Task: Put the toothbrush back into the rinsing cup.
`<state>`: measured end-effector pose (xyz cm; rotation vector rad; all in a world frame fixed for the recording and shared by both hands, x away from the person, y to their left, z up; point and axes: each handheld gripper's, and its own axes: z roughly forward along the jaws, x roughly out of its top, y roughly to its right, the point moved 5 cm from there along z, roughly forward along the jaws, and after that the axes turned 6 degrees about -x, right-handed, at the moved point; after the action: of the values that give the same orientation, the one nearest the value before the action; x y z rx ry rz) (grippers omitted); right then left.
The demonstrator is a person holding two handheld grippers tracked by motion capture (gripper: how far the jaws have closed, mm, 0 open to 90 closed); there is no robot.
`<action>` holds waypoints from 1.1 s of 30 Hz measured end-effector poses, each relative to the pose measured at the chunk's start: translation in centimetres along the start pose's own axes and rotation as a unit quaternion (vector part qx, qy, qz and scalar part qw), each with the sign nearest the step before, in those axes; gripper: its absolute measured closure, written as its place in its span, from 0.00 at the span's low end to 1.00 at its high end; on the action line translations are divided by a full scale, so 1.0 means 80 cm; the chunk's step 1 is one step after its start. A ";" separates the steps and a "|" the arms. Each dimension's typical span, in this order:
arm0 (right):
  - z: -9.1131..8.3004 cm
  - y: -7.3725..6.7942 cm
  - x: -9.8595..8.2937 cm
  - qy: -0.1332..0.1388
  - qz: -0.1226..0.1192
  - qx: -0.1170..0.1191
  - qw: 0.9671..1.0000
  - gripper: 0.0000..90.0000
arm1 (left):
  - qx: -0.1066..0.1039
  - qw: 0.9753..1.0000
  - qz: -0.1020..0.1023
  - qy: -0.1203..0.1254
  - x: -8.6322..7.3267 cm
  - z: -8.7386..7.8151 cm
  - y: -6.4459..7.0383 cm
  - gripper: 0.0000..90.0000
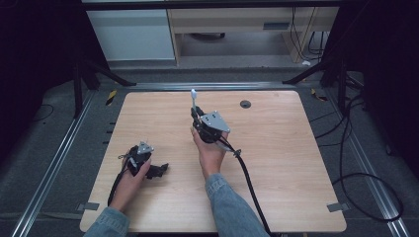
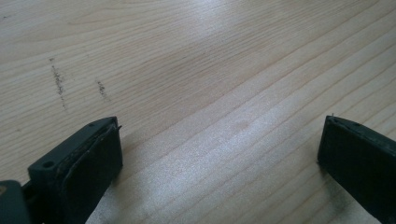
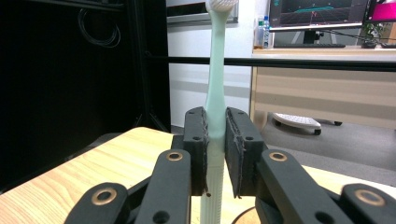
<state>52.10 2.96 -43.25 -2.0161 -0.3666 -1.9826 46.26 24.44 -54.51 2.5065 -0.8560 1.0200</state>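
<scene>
A pale mint toothbrush (image 3: 215,88) stands upright between the jaws of my right gripper (image 3: 215,140), which is shut on its handle; its white bristle head points up. From above, the right gripper (image 1: 196,114) is held over the middle of the wooden table (image 1: 276,148) and the toothbrush (image 1: 193,97) sticks out toward the far edge. My left gripper (image 1: 160,170) lies low over the table at the near left. In its own view the left gripper (image 2: 219,144) is open, its jaws wide apart over bare wood with nothing between them.
A small dark round grommet (image 1: 245,103) sits in the table near the far edge. A black cable (image 1: 249,182) trails from the right gripper toward the near edge. Dark frame posts and floor rails surround the table.
</scene>
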 end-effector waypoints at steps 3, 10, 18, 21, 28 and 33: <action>0.000 -0.001 -0.002 -0.002 -0.001 0.001 1.000 0.88 | 0.000 1.000 0.000 0.000 0.000 0.000 0.000 0.00; 0.000 -0.001 -0.005 -0.003 -0.008 0.002 1.000 0.88 | 0.000 1.000 0.000 0.000 0.000 0.000 0.000 0.00; 0.001 -0.002 -0.015 -0.007 -0.014 0.004 1.000 0.88 | 0.000 1.000 0.000 0.000 0.000 0.000 0.000 0.00; 0.000 -0.001 -0.020 -0.010 -0.016 0.005 1.000 0.88 | 0.000 1.000 0.000 0.000 0.000 0.000 0.000 0.00; 0.001 -0.003 -0.038 -0.022 -0.014 0.006 1.000 0.88 | 0.000 1.000 -0.001 0.001 0.000 0.000 0.000 0.00; 0.001 -0.003 -0.044 -0.027 -0.018 0.007 0.999 0.88 | -0.001 1.000 0.000 0.001 0.000 0.000 0.000 0.00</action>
<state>52.02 3.29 -46.78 -2.0715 -0.4315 -1.9450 46.26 24.41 -54.51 2.5043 -0.8571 1.0213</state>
